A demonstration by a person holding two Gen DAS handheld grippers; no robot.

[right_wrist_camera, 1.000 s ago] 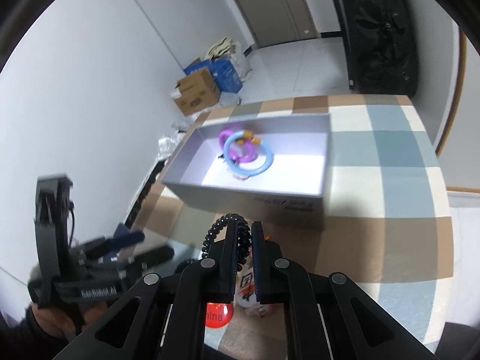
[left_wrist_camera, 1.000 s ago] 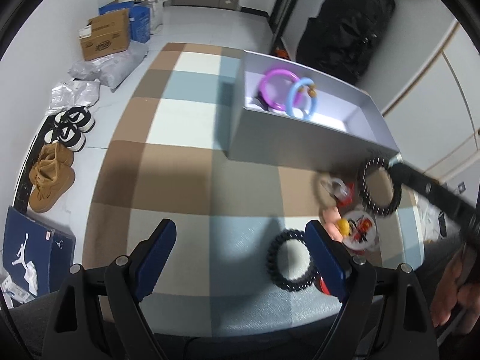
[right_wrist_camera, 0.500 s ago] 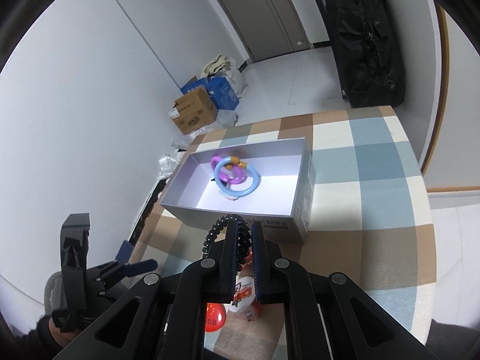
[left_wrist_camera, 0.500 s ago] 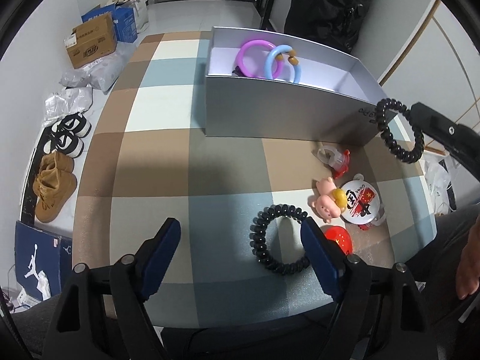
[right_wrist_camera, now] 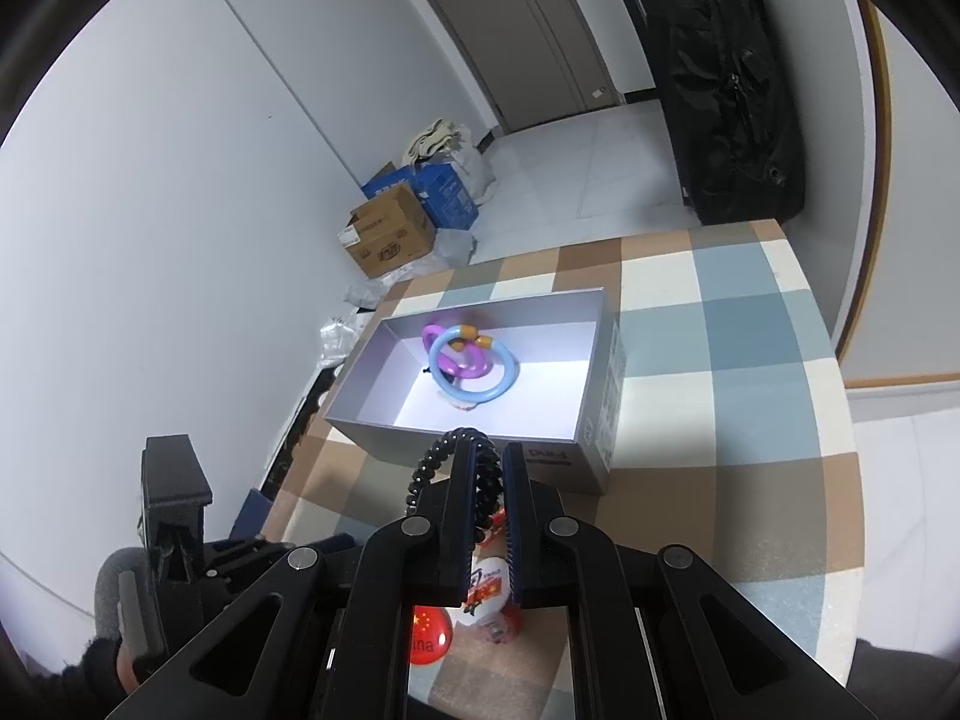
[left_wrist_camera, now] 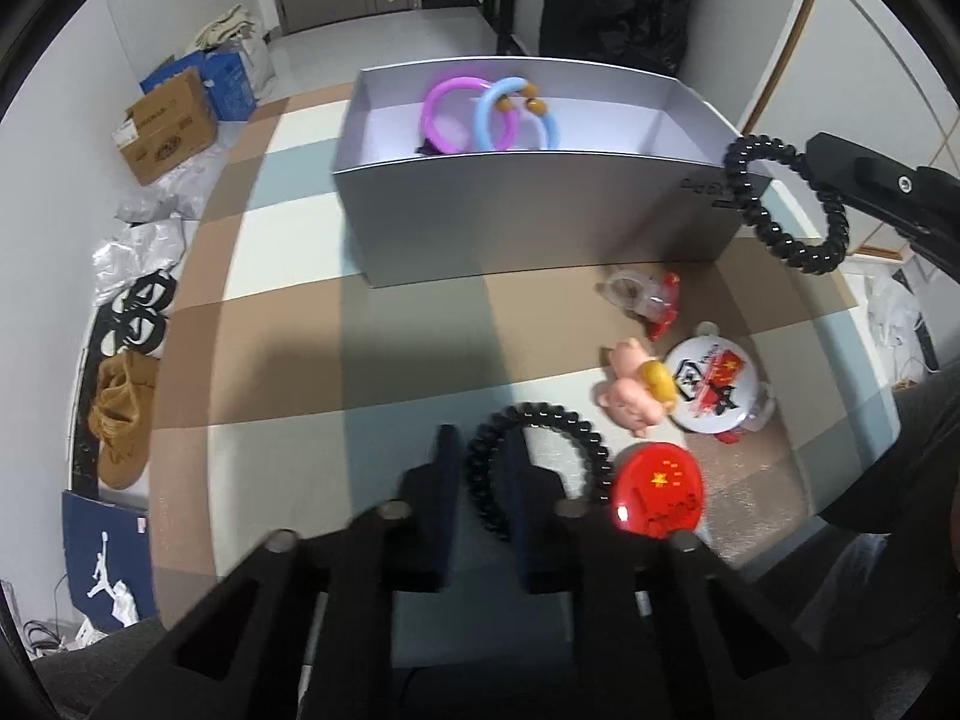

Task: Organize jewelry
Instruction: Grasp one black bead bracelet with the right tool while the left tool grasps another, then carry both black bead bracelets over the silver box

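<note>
bracelets split between the two tools: the right tool [right_wrist_camera: 485,468] pinches one black coil bracelet [left_wrist_camera: 786,207] aloft by the grey box's [left_wrist_camera: 540,222] near right corner; the left tool [left_wrist_camera: 480,450], narrowed, straddles the rim of a second coil bracelet [left_wrist_camera: 537,468] on the checkered worktop [left_wrist_camera: 270,324] near its front edge. purple ring [left_wrist_camera: 450,120] and blue ring [left_wrist_camera: 510,120] sit inside the box.
</note>
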